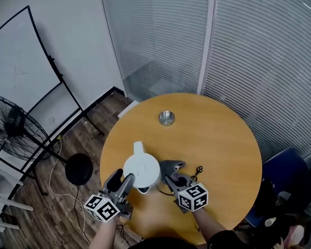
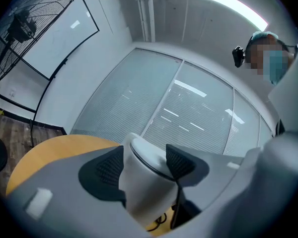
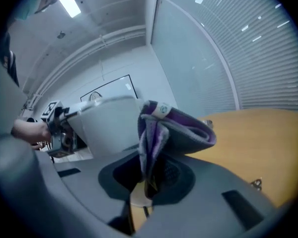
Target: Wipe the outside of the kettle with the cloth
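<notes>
My left gripper (image 2: 146,165) clamps the rigid, probably slick kettle (image 1: 141,170) by its upper edge; beside it, my right gripper (image 3: 149,175) pinches the limp cloth (image 3: 181,130).

Head view looks steeply down; both gripper views sit low, close, tilted up; all share kettle (image 1: 141,171), counter (image 1: 217,139).

left gripper (image 1: 122,180) with jaws closed on the kettle handle (image 2: 144,182), right gripper (image 1: 172,179) pinching the cloth (image 3: 159,133), both angled inward over the table (image 1: 223,139) near edge
</notes>
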`<action>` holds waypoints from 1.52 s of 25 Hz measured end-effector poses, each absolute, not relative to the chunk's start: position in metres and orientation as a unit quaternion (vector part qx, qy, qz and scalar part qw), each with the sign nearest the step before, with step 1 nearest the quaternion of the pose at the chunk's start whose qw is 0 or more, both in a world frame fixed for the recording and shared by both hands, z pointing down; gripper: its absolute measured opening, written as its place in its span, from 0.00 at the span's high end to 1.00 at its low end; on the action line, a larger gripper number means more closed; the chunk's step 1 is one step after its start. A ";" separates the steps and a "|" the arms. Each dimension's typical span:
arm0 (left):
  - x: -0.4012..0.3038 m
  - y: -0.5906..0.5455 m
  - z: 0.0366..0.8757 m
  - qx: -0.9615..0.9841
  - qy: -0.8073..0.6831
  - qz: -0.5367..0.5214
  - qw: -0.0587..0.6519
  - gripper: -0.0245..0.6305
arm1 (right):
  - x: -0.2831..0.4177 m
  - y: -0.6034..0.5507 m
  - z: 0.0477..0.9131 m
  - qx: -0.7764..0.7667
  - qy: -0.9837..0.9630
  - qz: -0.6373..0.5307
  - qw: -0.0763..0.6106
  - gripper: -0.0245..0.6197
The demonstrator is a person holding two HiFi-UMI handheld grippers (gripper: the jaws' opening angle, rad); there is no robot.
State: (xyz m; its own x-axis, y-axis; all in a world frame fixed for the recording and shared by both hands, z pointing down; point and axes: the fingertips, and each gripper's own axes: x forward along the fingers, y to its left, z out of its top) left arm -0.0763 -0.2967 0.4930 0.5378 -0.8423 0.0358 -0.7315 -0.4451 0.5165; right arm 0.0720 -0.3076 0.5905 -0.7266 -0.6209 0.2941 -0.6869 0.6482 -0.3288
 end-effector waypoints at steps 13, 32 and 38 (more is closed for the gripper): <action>-0.077 -0.297 0.494 0.836 -0.475 -0.120 0.246 0.57 | 0.076 -0.312 0.681 0.370 -0.867 0.286 0.172 0.90; -0.077 -0.296 0.497 0.832 -0.479 -0.128 0.247 0.57 | 0.059 -0.349 0.480 0.142 -0.985 0.100 0.001 0.90; -0.076 -0.295 0.496 0.828 -0.483 -0.139 0.248 0.57 | 0.052 -0.359 0.543 0.116 -0.975 0.175 0.068 0.90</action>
State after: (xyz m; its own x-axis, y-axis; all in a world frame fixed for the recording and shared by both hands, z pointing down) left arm -0.0762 -0.2950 0.4957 0.4954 -0.8686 0.0083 -0.7305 -0.4114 0.5451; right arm 0.0517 -0.3587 0.5428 -0.9635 -0.2032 0.1743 -0.2511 0.9116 -0.3254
